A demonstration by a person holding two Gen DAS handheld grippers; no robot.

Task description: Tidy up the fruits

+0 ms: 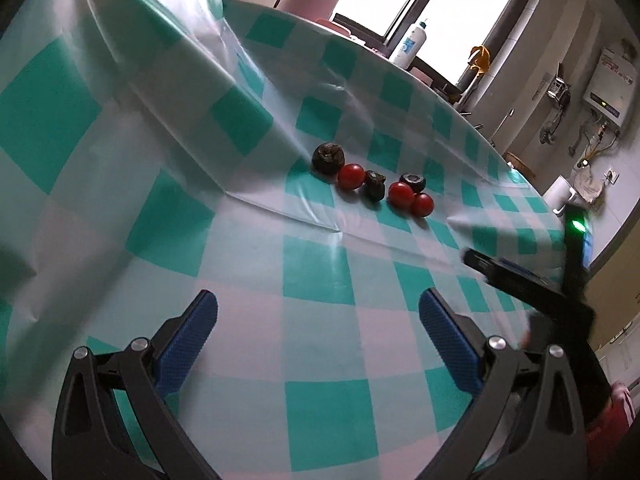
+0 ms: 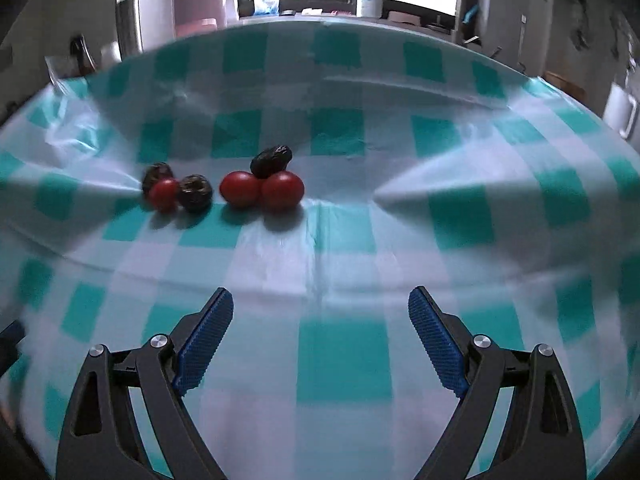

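Teal-checked tablecloth (image 2: 340, 344), three red tomatoes (image 2: 240, 189) and three dark wrinkled fruits (image 2: 271, 159) clustered mid-cloth, left gripper (image 1: 318, 340) and right gripper (image 2: 320, 340) spread wide and empty, well short of the cluster.

A thin, glossy plastic cloth (image 2: 340, 240) in teal and white checks covers the counter, creased and shiny along its folds. The red tomatoes (image 2: 240, 188) look smooth and glossy; the dark fruits (image 2: 195, 192) look matt and wrinkled. Each claw has matt black plastic arms, bright metal rivets (image 2: 482, 341) and blue ribbed pads (image 1: 450, 344), rubbery-looking.
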